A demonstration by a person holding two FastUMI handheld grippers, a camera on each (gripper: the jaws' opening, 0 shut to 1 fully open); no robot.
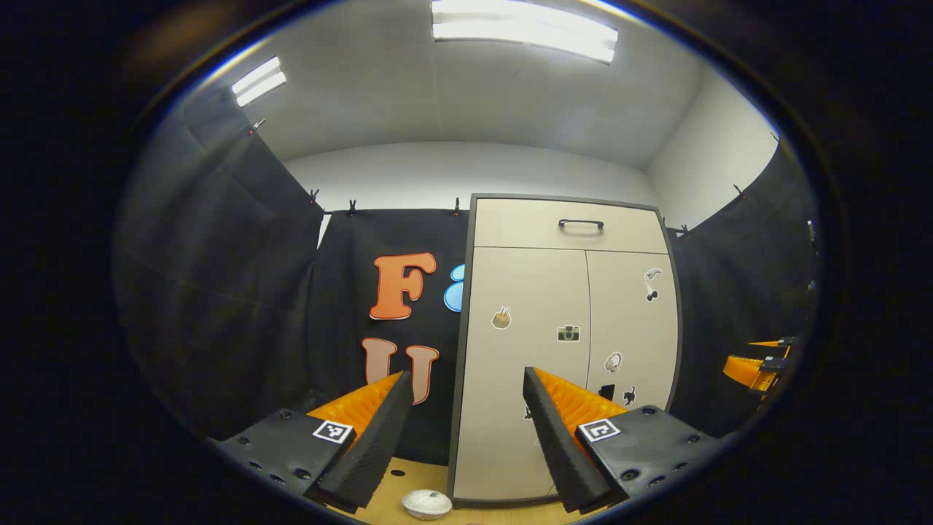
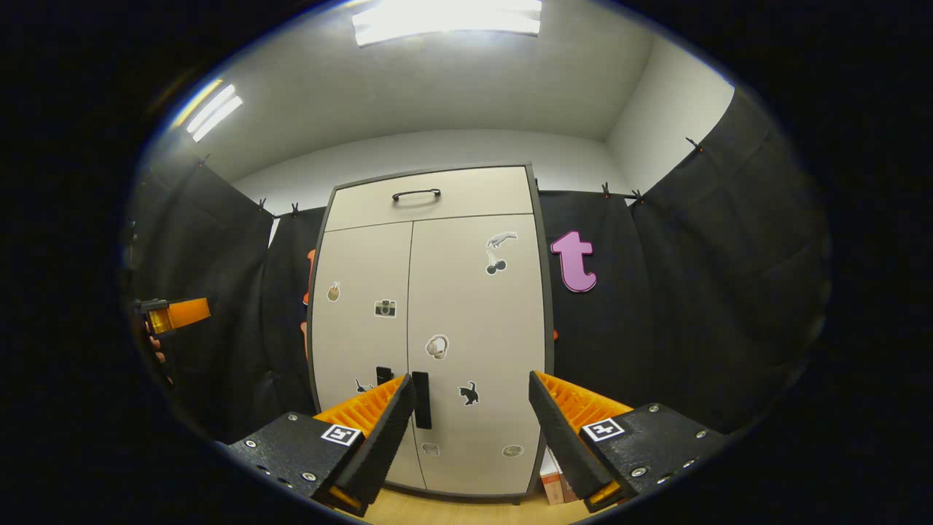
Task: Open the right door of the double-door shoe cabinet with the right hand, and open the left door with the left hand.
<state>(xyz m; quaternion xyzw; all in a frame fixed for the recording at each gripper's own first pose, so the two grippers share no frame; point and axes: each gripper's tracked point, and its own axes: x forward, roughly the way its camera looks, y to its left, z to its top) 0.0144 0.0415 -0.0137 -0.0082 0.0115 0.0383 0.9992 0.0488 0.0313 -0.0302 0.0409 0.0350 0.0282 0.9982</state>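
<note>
your left hand-held gripper (image 1: 466,415) sits at the bottom of the left gripper view with its two fingers spread wide and nothing between them. beyond them, right of centre in that frame, stands the shoe cabinet (image 1: 568,343), both doors shut. the left door (image 1: 521,364) fills the gap above your fingers, and the right door (image 1: 633,328) lies beside it toward the frame's right. a drawer with a dark handle (image 1: 581,223) runs across the cabinet's top. small stickers dot both doors. a white rounded object (image 1: 427,503) lies on the wooden floor (image 1: 408,477) at the bottom centre, just beside the cabinet's lower left corner.

your right hand-held gripper (image 2: 472,415) is at the bottom of the right gripper view, fingers also spread apart and holding nothing. the cabinet stands in the middle of that frame, and the right door's black handle (image 2: 420,399) shows just beside the tip of the frame-left finger; you cannot tell from here whether they touch. the left door's handle (image 2: 383,375) peeks out above that same finger. a small box (image 2: 552,487) sits on the floor at the cabinet's lower right.
</note>
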